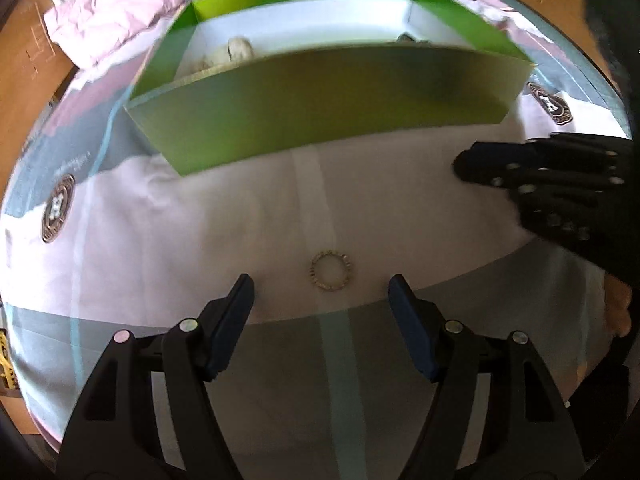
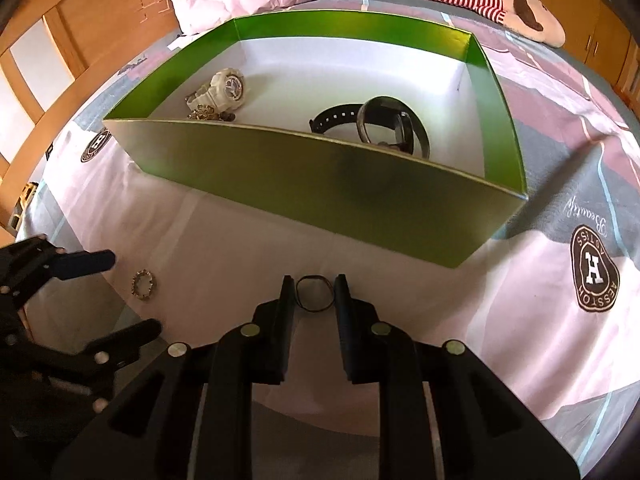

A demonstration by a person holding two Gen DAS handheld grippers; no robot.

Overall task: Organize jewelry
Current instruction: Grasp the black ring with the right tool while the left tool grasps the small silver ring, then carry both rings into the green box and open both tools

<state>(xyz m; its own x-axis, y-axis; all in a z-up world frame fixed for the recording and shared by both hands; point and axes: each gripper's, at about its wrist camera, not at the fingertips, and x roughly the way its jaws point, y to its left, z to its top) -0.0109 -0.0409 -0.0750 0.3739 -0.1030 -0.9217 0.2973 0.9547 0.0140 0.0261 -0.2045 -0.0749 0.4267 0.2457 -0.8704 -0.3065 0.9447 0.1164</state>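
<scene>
Two grippers over the bedsheet [image 2: 460, 320], both just in front of the green box [image 2: 320, 184]. Left gripper [image 1: 321, 292] jaws wide apart, nothing held; a silver studded ring [image 1: 331, 271] lies flat on the sheet between the fingertips, untouched. Right gripper [image 2: 314, 294] jaws narrowed onto a thin dark ring [image 2: 315, 294], pads touching its sides, ring still on the sheet. Box is open-topped with a white floor; a white watch [image 2: 228, 90] sits at its left, black watches [image 2: 384, 128] at its right.
</scene>
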